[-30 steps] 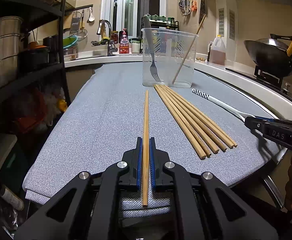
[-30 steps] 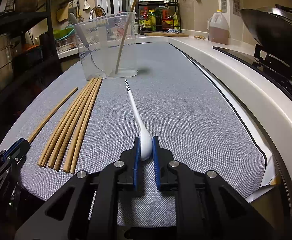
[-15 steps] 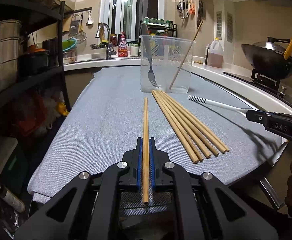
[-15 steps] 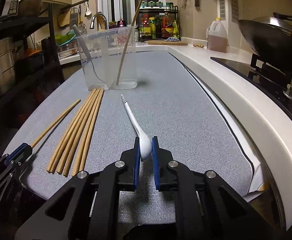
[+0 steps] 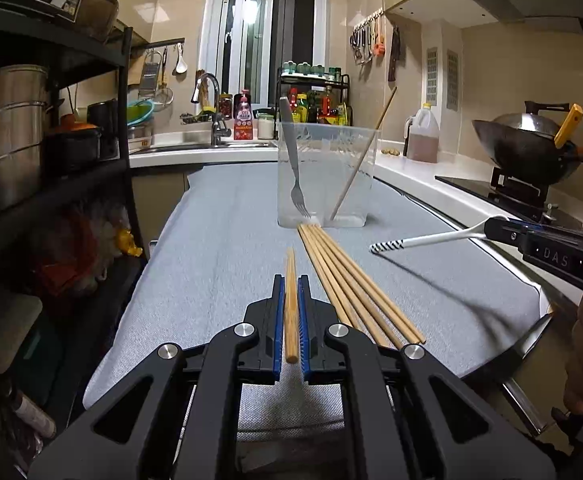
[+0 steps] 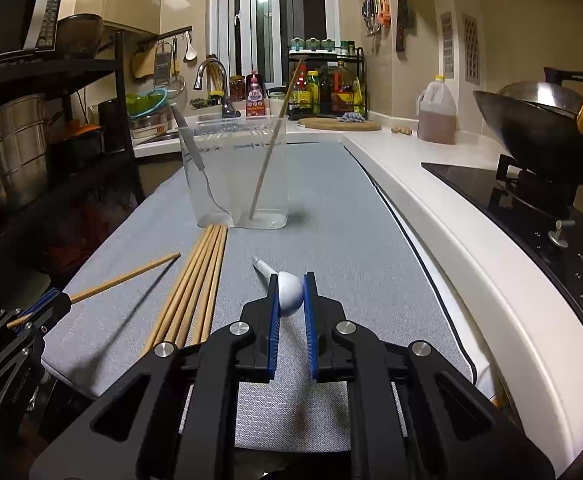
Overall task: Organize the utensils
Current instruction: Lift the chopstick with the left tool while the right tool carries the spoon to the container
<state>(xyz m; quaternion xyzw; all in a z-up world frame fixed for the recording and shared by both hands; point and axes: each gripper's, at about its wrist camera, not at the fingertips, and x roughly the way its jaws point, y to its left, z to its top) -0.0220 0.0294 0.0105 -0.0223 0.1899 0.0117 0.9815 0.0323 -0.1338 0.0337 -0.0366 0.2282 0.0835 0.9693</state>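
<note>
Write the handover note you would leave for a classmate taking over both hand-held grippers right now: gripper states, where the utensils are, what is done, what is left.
Left hand-held gripper: shut on one long wooden chopstick, raised off the grey woven mat.
Right hand-held gripper: shut on the bowl of a white spoon with a black-striped handle, also raised off the mat.
Clear plastic container: stands upright at the mat's far end.
Done: a metal fork and one thin wooden chopstick stand in the container.
Left: drop in the held chopstick and spoon, then the bundle of wooden chopsticks lying side by side in front of the container.
</note>
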